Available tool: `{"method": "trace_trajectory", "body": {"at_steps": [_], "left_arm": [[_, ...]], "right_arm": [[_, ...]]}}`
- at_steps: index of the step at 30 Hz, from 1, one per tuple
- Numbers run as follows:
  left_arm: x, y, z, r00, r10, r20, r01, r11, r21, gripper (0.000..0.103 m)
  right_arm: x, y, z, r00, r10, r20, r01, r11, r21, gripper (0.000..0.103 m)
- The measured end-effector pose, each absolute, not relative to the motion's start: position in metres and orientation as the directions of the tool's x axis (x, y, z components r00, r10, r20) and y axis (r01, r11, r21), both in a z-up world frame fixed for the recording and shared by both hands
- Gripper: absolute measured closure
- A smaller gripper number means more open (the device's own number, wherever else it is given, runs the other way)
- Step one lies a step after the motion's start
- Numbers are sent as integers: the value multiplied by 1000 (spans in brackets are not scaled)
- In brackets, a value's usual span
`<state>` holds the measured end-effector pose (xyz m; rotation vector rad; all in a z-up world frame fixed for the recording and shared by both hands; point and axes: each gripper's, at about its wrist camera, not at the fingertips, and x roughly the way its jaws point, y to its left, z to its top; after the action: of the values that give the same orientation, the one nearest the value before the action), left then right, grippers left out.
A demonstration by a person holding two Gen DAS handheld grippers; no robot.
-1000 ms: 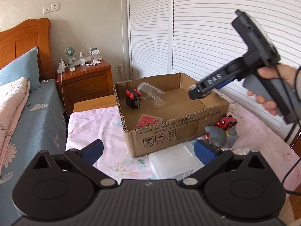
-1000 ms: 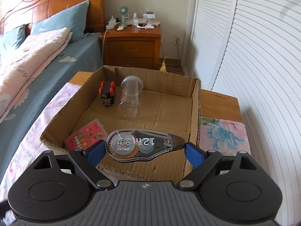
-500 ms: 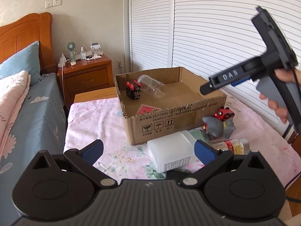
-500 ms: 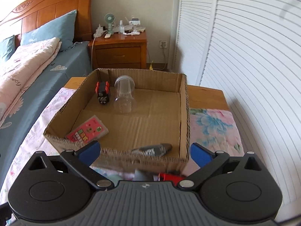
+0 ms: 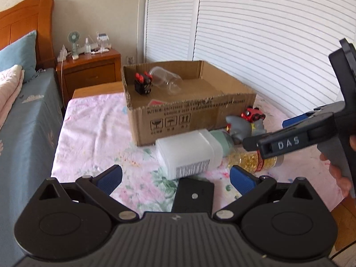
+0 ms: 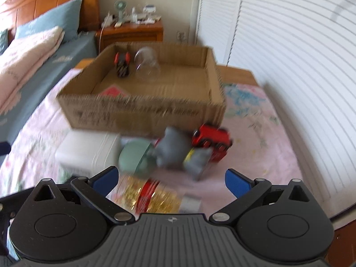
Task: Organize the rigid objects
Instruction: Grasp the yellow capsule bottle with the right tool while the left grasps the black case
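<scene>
Both claws gape empty. Ahead of the left claw (image 5: pixel 175 175) lie a black block (image 5: pixel 193 197) and white jar (image 5: pixel 189 153); only the right claw's (image 6: pixel 170 179) view shows the gold bottle (image 6: pixel 153 197) between its fingers, box (image 6: pixel 142 111) beyond.

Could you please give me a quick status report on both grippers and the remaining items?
Left gripper open, empty. Right gripper open, empty, above gold-filled clear bottle. Brown cardboard box partly filled. Grey plush toy, red toy truck crowd the bottle.
</scene>
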<state>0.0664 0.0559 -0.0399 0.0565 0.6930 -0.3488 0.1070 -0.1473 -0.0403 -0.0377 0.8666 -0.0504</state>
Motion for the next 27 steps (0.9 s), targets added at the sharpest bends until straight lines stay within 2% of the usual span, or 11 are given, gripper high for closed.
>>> {"method": "trace_trajectory", "body": {"at_steps": [5, 10, 20, 27], "left_arm": [[63, 54, -46, 721, -244, -648, 315, 949, -6, 1], [63, 53, -50, 713, -247, -657, 326, 945, -2, 1], [67, 42, -62, 692, -244, -679, 369, 929, 43, 1], [73, 33, -78, 648, -267, -713, 420, 906, 42, 2]], "right_arm": [[109, -129, -55, 624, -58, -779, -9, 997, -82, 0], [112, -122, -66, 613, -115, -782, -8, 989, -151, 0], [92, -155, -80, 554, -133, -822, 25, 989, -143, 0], [88, -178, -91, 544, -55, -837, 58, 998, -27, 0]]}}
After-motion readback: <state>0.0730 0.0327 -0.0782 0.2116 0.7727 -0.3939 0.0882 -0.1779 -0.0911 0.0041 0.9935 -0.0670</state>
